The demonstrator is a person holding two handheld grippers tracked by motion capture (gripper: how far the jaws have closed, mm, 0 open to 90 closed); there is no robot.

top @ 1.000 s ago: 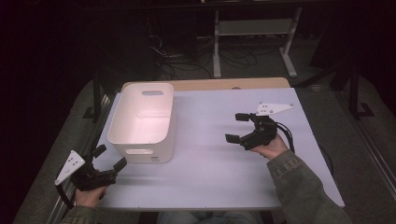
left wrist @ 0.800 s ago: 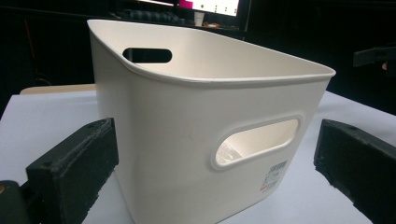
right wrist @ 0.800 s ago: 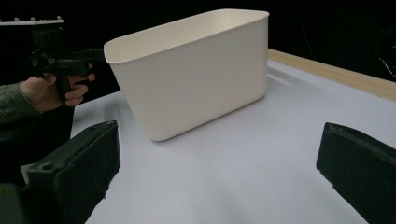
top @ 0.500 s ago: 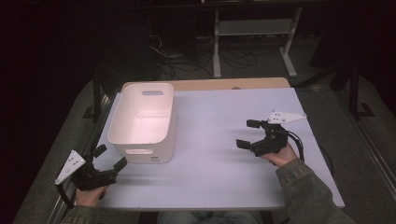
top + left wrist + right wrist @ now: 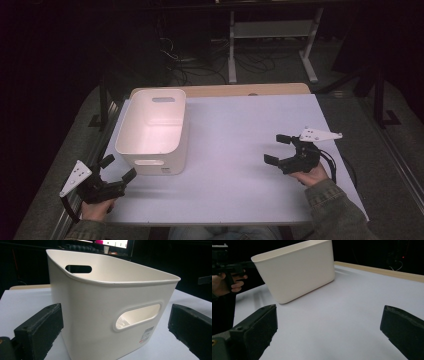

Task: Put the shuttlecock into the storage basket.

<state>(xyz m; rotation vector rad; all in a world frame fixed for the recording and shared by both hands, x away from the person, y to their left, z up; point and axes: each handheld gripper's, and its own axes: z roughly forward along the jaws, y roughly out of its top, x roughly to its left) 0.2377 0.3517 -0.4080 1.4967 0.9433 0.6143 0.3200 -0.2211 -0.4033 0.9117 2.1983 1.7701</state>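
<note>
At the near left corner of the white table (image 5: 235,150), the left gripper (image 5: 116,171) sits in the person's hand with its jaws spread wide, gripping nothing. It points at the near end of the cream bin (image 5: 152,127), just beside it but apart. In the left gripper view the bin's near wall with its handle slot and a small label stands between the two black jaws. On the right side, near the table's edge, the right gripper (image 5: 276,148) rests in the other hand, jaws also wide apart and empty, aimed across bare tabletop toward the bin, well apart from it. The bin stands upright on the table's left side, reaching toward the far edge, nothing visible inside
</note>
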